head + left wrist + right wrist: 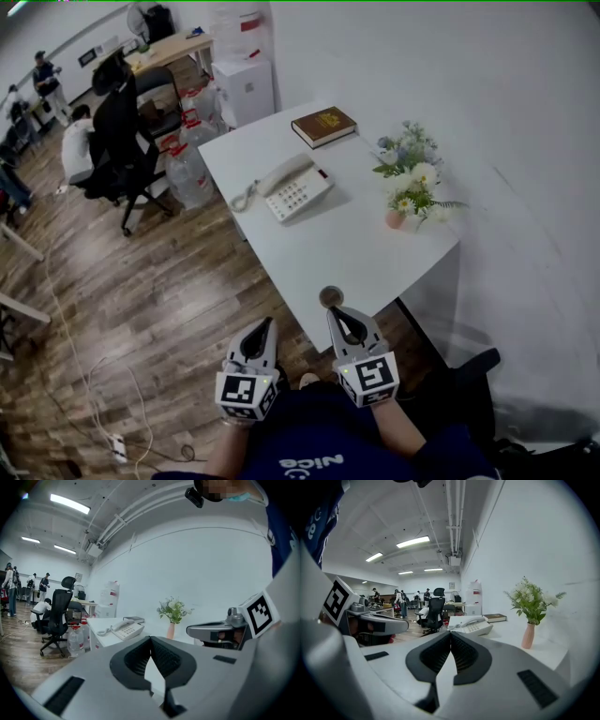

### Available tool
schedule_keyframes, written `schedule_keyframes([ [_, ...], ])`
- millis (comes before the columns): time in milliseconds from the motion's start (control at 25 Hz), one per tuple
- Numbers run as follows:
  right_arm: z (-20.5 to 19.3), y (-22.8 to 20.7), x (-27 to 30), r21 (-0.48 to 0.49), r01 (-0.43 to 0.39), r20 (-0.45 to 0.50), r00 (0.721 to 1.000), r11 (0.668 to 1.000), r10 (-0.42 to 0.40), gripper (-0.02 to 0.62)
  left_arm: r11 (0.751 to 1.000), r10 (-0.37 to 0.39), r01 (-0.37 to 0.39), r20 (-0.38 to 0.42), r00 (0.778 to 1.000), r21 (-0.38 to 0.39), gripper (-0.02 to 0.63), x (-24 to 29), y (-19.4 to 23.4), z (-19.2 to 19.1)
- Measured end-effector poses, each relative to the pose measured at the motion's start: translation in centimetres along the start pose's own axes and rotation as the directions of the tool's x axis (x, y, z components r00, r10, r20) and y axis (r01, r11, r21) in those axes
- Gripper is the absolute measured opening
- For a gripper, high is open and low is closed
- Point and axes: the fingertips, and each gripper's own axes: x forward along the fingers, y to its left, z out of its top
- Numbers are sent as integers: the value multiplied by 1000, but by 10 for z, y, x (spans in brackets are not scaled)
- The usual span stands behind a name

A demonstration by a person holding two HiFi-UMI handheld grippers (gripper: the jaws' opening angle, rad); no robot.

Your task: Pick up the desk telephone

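Note:
The white desk telephone (292,187) lies at the far left of the white table (319,258), handset on its cradle and coiled cord at its left. It shows ahead in the left gripper view (125,629) and in the right gripper view (471,626). My left gripper (266,324) is shut and empty over the wooden floor, short of the table's near corner. Beside it, my right gripper (335,312) is shut and empty at that near corner. Both point toward the phone from well back. In each gripper view the jaws meet with nothing between them: left gripper (150,639), right gripper (450,634).
A brown book (323,126) lies at the table's far end. A pink vase of flowers (410,186) stands at the right edge by the white wall. A round brown grommet (331,296) sits at the near corner. Black office chair (117,131), water bottles (187,169) and people stand left.

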Motion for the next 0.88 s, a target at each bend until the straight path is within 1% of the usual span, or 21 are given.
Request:
schedule_keyframes([
  [160, 11, -12, 18, 43, 30, 42, 999, 999, -31, 22, 999, -43, 43, -5, 999, 11, 17, 32, 15, 6],
  [320, 5, -25, 51, 79, 91, 12, 996, 993, -92, 23, 994, -109, 109, 2, 994, 19, 17, 68, 37, 20],
  [480, 10, -35, 88, 108, 173, -13, 985, 979, -172, 23, 983, -179, 180, -21, 984, 28, 17, 108, 71, 33],
  [560, 13, -45, 106, 129, 223, -35, 975, 966, -220, 23, 977, -208, 209, -20, 978, 48, 17, 127, 86, 44],
  [640, 18, -55, 122, 155, 276, -45, 961, 949, -273, 23, 964, -255, 256, -20, 967, 70, 17, 146, 98, 58],
  [720, 24, -64, 134, 176, 332, -54, 943, 927, -328, 23, 949, -302, 304, -33, 953, 82, 17, 162, 111, 68],
  [880, 32, -77, 152, 214, 433, -73, 901, 876, -428, 23, 925, -365, 369, -55, 929, 90, 17, 184, 143, 80],
])
